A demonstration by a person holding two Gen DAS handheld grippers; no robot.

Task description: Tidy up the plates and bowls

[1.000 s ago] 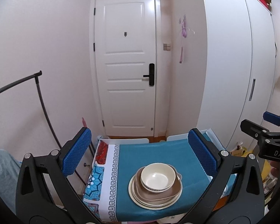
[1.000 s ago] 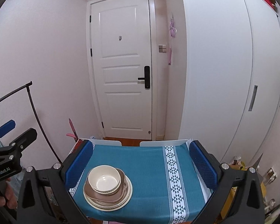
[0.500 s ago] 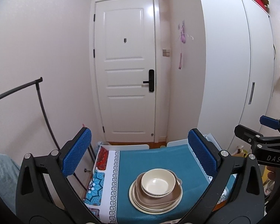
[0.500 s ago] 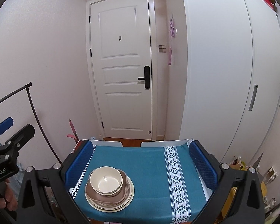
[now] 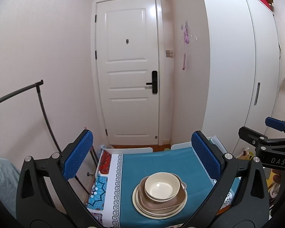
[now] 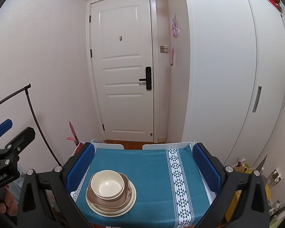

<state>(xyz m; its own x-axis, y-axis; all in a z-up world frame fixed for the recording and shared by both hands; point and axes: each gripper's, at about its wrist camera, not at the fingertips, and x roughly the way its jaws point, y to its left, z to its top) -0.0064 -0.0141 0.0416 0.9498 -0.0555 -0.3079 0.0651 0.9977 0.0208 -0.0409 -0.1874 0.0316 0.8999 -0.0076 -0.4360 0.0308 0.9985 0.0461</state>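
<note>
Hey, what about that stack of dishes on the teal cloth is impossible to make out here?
- Cream round bowl hides the brown dish's middle, both views.
- How many cream plates lie beneath: only rims show.
- The table under the teal patterned cloth: covered, near edge cut off by both frames.

We see a bowl (image 5: 162,187) on stacked plates (image 5: 159,208) at the tabletop's (image 5: 153,161) near edge; the door (image 5: 129,72) stands behind at twelve o'clock.

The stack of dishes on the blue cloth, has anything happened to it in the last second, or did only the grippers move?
Only the grippers moved: the dishes sink slightly in both views. The cream bowl still sits on the brown plates, untouched. Left gripper and right gripper stay open, holding nothing.
</note>
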